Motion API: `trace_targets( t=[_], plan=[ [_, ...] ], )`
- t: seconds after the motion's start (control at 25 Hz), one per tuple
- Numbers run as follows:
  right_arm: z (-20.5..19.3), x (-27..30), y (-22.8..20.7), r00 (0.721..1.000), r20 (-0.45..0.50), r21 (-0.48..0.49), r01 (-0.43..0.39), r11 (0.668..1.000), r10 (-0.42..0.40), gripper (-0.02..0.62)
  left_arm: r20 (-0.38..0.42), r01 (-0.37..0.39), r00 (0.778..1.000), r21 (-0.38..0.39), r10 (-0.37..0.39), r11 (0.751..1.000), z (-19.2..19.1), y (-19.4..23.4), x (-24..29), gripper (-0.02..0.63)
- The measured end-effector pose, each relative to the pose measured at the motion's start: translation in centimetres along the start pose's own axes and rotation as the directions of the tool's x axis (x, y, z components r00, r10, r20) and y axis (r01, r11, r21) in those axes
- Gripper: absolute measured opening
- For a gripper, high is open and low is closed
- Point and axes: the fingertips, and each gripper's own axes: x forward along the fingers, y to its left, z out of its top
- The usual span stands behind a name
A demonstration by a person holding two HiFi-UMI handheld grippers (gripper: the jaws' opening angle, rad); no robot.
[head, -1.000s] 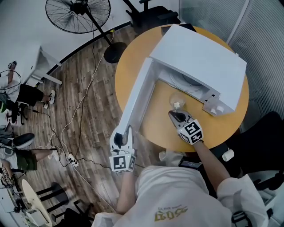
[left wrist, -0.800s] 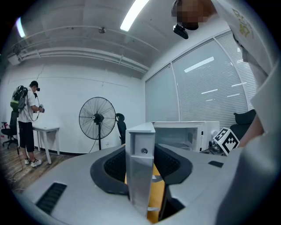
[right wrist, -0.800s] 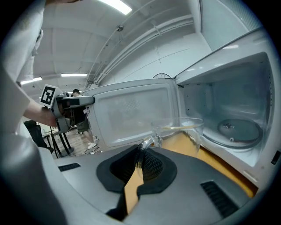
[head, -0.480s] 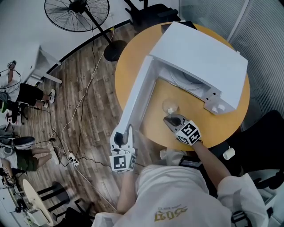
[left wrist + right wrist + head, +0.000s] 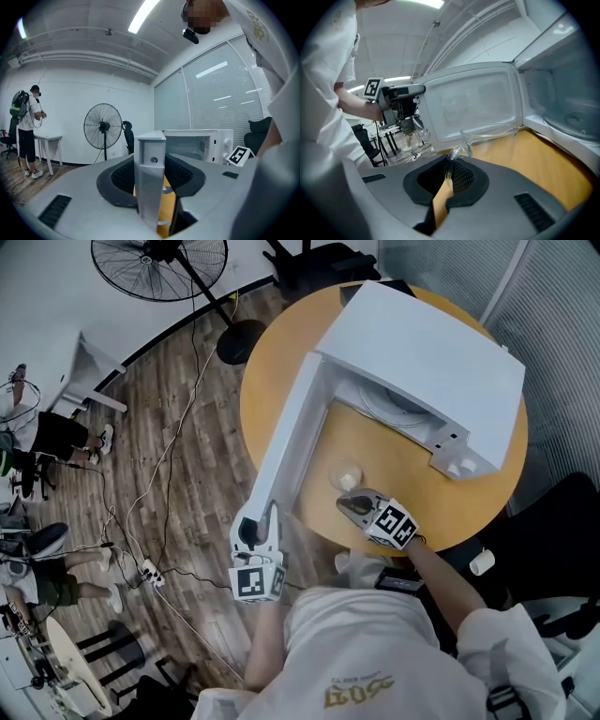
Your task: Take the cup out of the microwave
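A clear glass cup [image 5: 346, 475] [image 5: 492, 140] hangs just over the round wooden table [image 5: 272, 362], in front of the open white microwave [image 5: 431, 362]. My right gripper [image 5: 349, 503] [image 5: 451, 169] is shut on the cup's handle. The microwave door [image 5: 291, 442] [image 5: 468, 105] swings out wide to the left. My left gripper [image 5: 258, 526] [image 5: 151, 197] grips the far edge of that door [image 5: 150, 173] between its jaws. The glass turntable [image 5: 389, 409] shows inside the microwave's cavity.
A standing fan [image 5: 159, 263] and cables lie on the wooden floor to the left. A black chair [image 5: 562, 521] stands at the right of the table. A person [image 5: 28, 126] stands by a white desk in the far room.
My right gripper has drawn the cup out from the microwave toward the table's near edge and lowered it. The left gripper and the door have stayed still.
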Motion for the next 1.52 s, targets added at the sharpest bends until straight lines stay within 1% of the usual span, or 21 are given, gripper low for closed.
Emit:
trace_targets(
  t=[0.12, 0.28, 0.48, 0.64, 0.76, 0.84, 1.12, 1.24, 1.4, 1.52],
  plan=[
    [-0.8, 0.0, 0.6, 0.999, -0.033, -0.076, -0.019, 0.997, 0.017, 0.015, 0.007, 0.008, 1.0, 0.003, -0.008, 1.0, -0.1, -0.2, 0.1, 0.184],
    [-1.4, -0.4, -0.2, 0.999, -0.034, -0.077, 0.01, 0.997, -0.013, 0.015, 0.004, 0.012, 1.0, 0.008, -0.012, 1.0, -0.2, -0.2, 0.1, 0.184],
    [-2.4, -0.7, -0.5, 0.997, -0.06, -0.129, 0.032, 0.991, -0.04, 0.016, 0.002, 0.01, 1.0, 0.002, -0.01, 1.0, -0.4, -0.2, 0.1, 0.183],
    [-0.8, -0.7, -0.4, 0.998, -0.046, -0.176, 0.034, 0.984, -0.043, 0.017, 0.004, 0.018, 1.0, 0.01, -0.018, 1.0, -0.5, -0.3, 0.2, 0.183],
    [-2.2, -0.6, 0.0, 0.997, -0.076, -0.139, 0.018, 0.99, -0.029, 0.027, 0.001, 0.023, 1.0, 0.015, -0.023, 1.0, -0.5, -0.3, 0.2, 0.181],
    [-2.4, -0.6, 0.1, 0.996, -0.085, -0.138, 0.018, 0.99, -0.03, 0.037, -0.001, 0.023, 1.0, 0.012, -0.023, 1.0, -0.7, -0.4, 0.1, 0.181],
    [-2.5, -0.9, -0.3, 0.994, -0.096, -0.145, 0.044, 0.988, -0.059, 0.061, -0.006, 0.021, 1.0, 0.017, -0.021, 1.0, -0.8, -0.5, 0.3, 0.179],
    [-3.0, -1.4, -0.6, 0.989, -0.122, -0.151, 0.066, 0.986, -0.085, 0.077, -0.01, 0.022, 1.0, 0.025, -0.021, 0.999, -1.0, -0.6, 0.4, 0.179],
    [-2.9, -2.0, -0.8, 0.986, -0.137, -0.15, 0.076, 0.986, -0.097, 0.084, -0.006, 0.021, 1.0, 0.024, -0.021, 0.999, -1.0, -0.4, 0.3, 0.179],
    [-2.6, -2.5, -1.0, 0.986, -0.131, -0.139, 0.088, 0.986, -0.107, 0.089, -0.006, 0.019, 1.0, 0.026, -0.019, 0.999, -1.2, -0.5, 0.3, 0.178]
  ],
)
